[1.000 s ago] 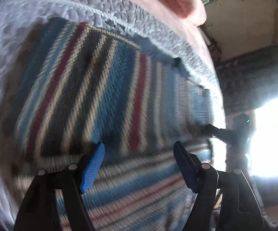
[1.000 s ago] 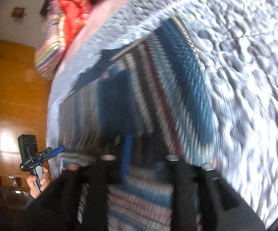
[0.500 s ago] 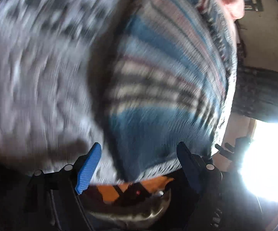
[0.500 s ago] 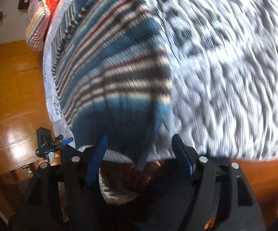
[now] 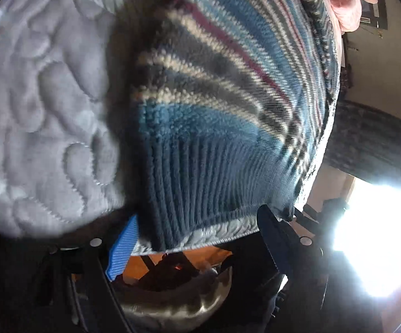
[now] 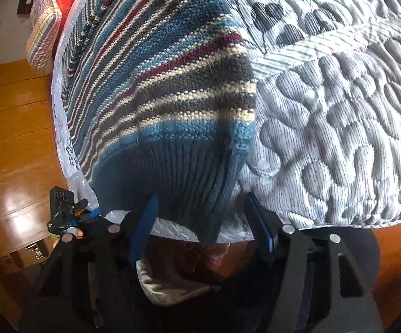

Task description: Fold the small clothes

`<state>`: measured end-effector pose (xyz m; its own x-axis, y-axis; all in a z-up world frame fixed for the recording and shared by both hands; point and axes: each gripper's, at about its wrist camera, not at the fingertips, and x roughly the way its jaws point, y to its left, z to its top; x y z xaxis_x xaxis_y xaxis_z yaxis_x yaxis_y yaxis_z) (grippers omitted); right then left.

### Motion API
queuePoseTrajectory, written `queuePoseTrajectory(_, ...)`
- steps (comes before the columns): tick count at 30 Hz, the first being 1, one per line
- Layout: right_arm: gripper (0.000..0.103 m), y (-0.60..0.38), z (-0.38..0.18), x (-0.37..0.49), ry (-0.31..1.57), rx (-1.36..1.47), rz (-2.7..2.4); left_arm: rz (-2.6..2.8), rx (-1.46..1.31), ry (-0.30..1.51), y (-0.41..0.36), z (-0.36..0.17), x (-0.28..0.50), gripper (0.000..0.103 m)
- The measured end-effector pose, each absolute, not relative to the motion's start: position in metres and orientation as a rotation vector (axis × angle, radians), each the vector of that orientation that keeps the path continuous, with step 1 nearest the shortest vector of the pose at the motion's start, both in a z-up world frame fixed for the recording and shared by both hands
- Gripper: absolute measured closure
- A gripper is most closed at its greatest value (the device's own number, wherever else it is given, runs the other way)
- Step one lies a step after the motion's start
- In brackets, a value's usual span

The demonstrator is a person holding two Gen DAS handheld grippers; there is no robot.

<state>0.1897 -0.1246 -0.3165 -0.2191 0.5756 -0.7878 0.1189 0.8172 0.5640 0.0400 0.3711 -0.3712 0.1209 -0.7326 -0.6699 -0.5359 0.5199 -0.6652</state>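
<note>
A knitted sweater (image 5: 214,88), striped blue, cream, grey and dark red, lies flat on the bed. Its dark blue ribbed hem (image 5: 200,183) reaches the near bed edge. My left gripper (image 5: 197,241) is open at the hem's left corner, and the cloth hangs between its blue pads (image 5: 122,247) without being pinched. In the right wrist view the same sweater (image 6: 167,69) fills the middle. My right gripper (image 6: 203,222) is open around the hem's right corner (image 6: 211,222), which droops over the edge. The left gripper (image 6: 67,213), held in a hand, shows small at the left.
A grey quilted bedspread (image 6: 339,111) covers the bed on both sides of the sweater. Pink bedding (image 5: 344,2) and red patterned bedding (image 6: 53,5) lie at the far end. An orange wooden floor (image 6: 14,138) lies beyond the bed edge, and bright light (image 5: 380,249) glares from the right.
Both grippers have drawn back from over the sweater's middle to its ribbed hem at the near bed edge. The motion blur has cleared, and both now sit close to the hem corners.
</note>
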Motion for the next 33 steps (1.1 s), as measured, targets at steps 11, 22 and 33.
queuePoseTrajectory(11, 0.047, -0.124, -0.315, 0.187, 1.766, 0.544, 0.468, -0.143, -1.207, 1.466, 0.374, -0.372, 0.024, 0.091)
queuePoseTrajectory(22, 0.095, -0.125, -0.324, 0.177, 1.767, 0.639, 0.486, -0.158, -1.250, 1.355, 0.386, -0.351, 0.011, 0.093)
queuePoseTrajectory(33, 0.096, -0.146, -0.239, 0.185, 1.488, 0.767, 0.648, -0.201, -1.255, 1.164, 0.415, -0.280, -0.008, 0.094)
